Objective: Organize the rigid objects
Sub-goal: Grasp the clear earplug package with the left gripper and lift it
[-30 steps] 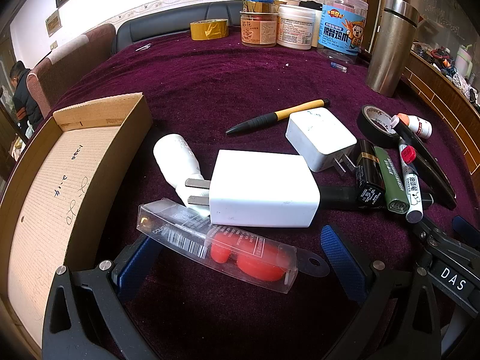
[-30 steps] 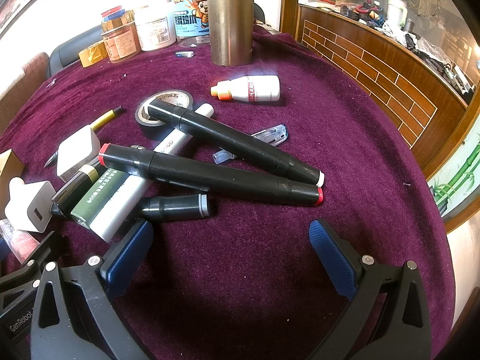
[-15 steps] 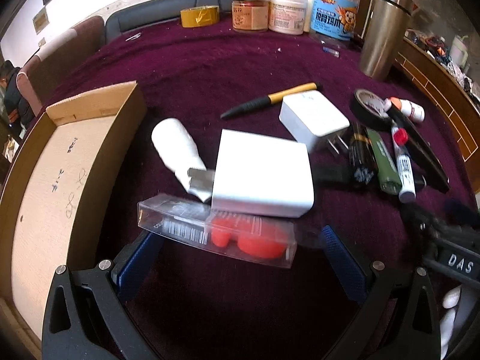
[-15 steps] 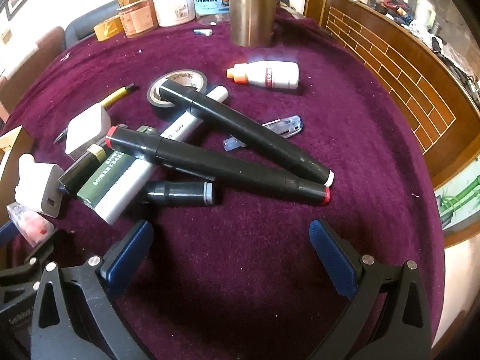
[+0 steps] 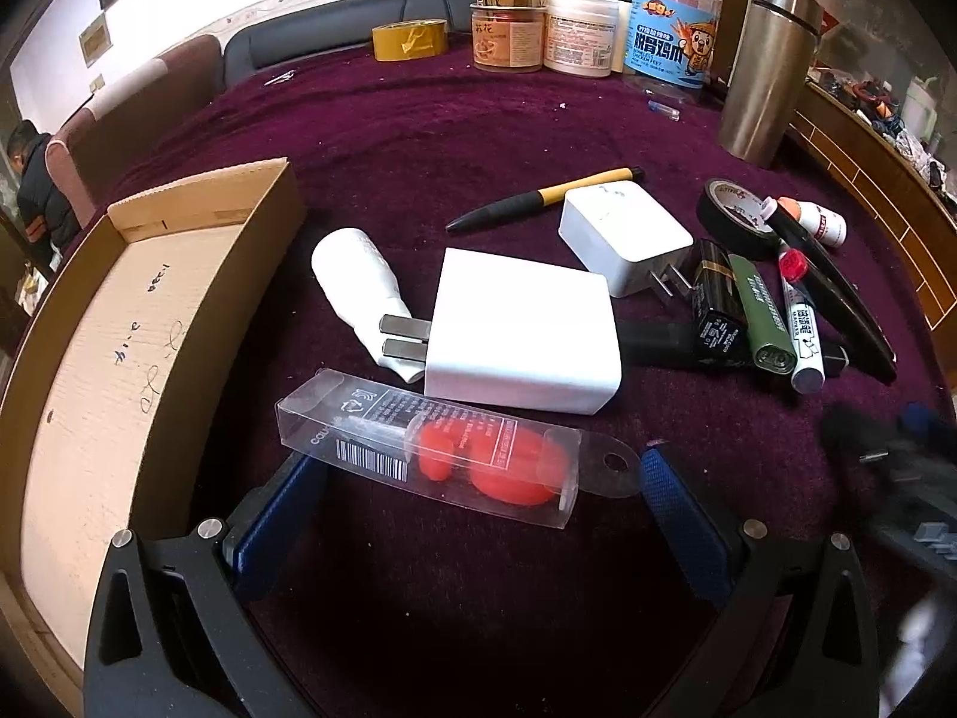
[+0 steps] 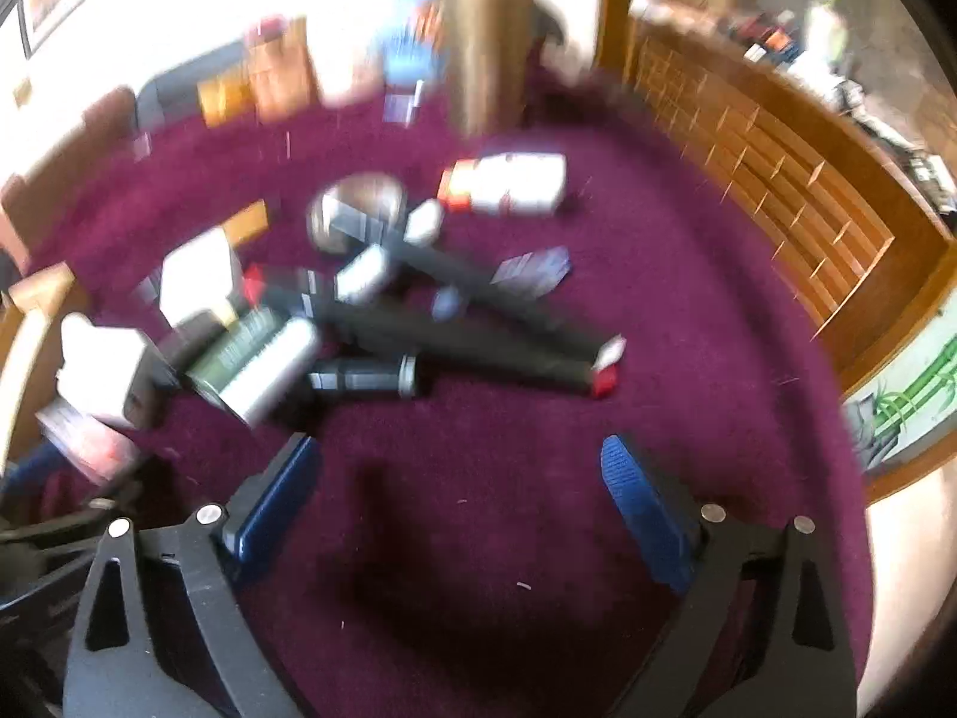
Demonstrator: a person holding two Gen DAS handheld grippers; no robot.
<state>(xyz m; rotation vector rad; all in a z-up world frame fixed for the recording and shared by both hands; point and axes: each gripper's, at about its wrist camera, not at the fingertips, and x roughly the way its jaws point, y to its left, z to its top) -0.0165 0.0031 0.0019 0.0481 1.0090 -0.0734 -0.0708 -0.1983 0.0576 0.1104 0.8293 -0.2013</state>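
Note:
A clear plastic package (image 5: 430,449) with a red item inside lies on the purple cloth across the gap of my left gripper (image 5: 475,466), which is open; its left end covers one fingertip. Behind it sit a large white charger (image 5: 520,329), a white tube (image 5: 353,275), a smaller charger (image 5: 622,233) and a yellow-black pen (image 5: 538,197). An open cardboard box (image 5: 239,275) stands at the left. In the blurred right wrist view, my right gripper (image 6: 454,455) hangs over bare cloth, jaws wide and closing slightly, nothing between them. Ahead lie black markers (image 6: 478,347).
Right of the chargers lie a black tape roll (image 5: 730,209), a green cylinder (image 5: 762,311), a white marker (image 5: 801,323) and a small white bottle (image 5: 819,221). A steel flask (image 5: 765,72), jars (image 5: 574,36) and yellow tape (image 5: 410,39) stand at the back. A wooden ledge (image 6: 777,179) borders the right.
The right gripper has lifted and pulled back from the marker pile, its view now blurred and its jaws slightly narrower. The left view shifted only a little.

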